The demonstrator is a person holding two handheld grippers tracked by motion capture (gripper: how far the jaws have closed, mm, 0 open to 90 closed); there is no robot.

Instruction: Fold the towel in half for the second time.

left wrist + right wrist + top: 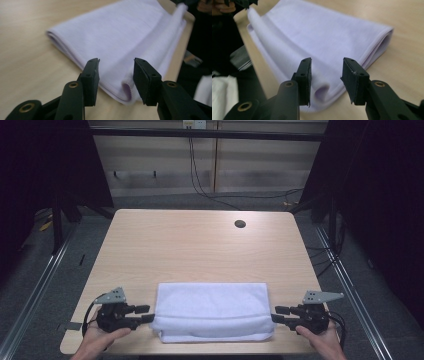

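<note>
Open grippers flank folded towel (pixel 212 311).

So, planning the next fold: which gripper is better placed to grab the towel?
Neither clearly: left gripper and right gripper are both open at opposite ends of the towel, near-edge corners between their jaws.

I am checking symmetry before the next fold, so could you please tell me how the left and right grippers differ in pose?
The left gripper sits at the folded white towel's left end, pointing right; the right gripper sits at its right end, pointing left. Both are open, jaws straddling a near corner of the towel.
</note>
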